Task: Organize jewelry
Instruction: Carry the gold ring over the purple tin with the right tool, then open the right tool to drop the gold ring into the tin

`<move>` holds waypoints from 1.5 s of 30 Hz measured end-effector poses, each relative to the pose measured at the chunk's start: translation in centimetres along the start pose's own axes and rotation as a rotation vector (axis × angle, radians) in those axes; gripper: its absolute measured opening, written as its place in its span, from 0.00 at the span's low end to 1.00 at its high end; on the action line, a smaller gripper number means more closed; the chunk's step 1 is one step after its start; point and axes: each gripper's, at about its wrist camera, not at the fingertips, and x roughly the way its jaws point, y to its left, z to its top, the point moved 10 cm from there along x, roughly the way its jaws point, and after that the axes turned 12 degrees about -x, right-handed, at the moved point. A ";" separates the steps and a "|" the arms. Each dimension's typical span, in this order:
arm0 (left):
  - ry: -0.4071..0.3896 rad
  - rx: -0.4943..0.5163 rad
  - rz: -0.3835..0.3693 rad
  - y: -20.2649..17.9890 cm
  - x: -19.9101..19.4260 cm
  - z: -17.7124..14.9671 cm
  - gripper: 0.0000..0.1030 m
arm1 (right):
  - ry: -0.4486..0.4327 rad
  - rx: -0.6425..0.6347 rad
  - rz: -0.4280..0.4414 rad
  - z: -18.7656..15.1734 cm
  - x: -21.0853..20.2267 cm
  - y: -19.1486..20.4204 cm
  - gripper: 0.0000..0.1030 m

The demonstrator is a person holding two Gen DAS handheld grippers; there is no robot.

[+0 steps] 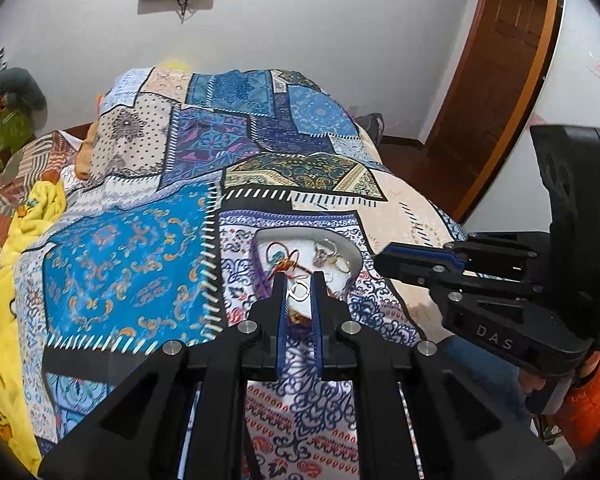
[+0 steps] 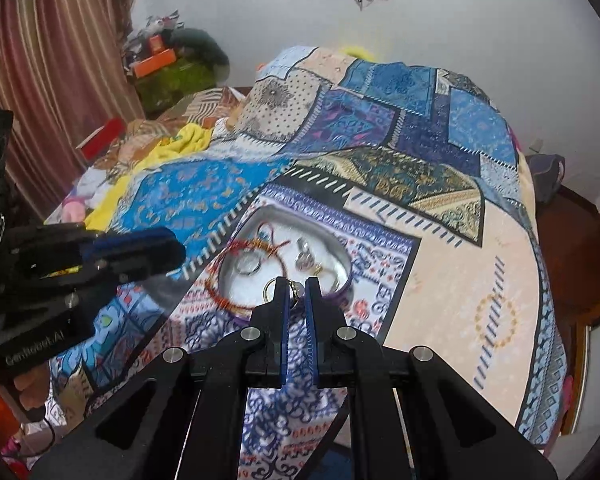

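A heart-shaped metal tray [image 1: 350, 250] [image 2: 342, 258] lies on the patchwork bedspread and holds jewelry: a red thread bracelet [image 1: 286, 258] [image 2: 256, 246], silver rings [image 1: 324, 250] [image 2: 249, 266] and a gold hoop [image 1: 343, 266]. My left gripper [image 1: 299, 280] hovers over the tray's near end, its jaws narrowly apart around a small silver ring [image 1: 299, 290]. My right gripper [image 2: 296, 283] is at the tray's near rim, jaws narrowly apart with a small gold ring [image 2: 296, 290] between the tips. Each gripper shows in the other's view, the right [image 1: 384, 258] and the left [image 2: 176, 246].
The patchwork bedspread [image 1: 140, 264] [image 2: 460, 264] covers the bed. A yellow blanket [image 1: 28, 216] lies crumpled at the left edge. A wooden door [image 1: 496, 60] stands at the right, striped curtains [image 2: 40, 60] and cluttered boxes [image 2: 160, 60] at the far left.
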 end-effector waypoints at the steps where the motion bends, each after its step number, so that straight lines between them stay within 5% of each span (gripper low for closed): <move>1: 0.006 0.001 -0.003 -0.1 0.3 0.0 0.09 | 0.000 0.003 0.000 0.1 0.1 -0.1 0.06; 11: 0.089 0.000 -0.031 -0.1 3.0 -0.9 0.09 | 0.035 -0.015 0.033 0.0 2.2 0.6 0.06; 34: 0.102 -0.045 -0.039 1.0 3.0 -0.2 0.09 | 0.053 -0.099 0.042 -0.2 2.1 2.2 0.07; 39: 0.063 -0.045 -0.033 0.9 1.2 0.4 0.10 | 0.021 -0.110 -0.016 0.6 0.5 1.9 0.29; 45: -0.007 -0.034 -0.027 0.3 -2.2 1.6 0.16 | -0.051 -0.094 -0.079 1.9 -3.2 1.6 0.30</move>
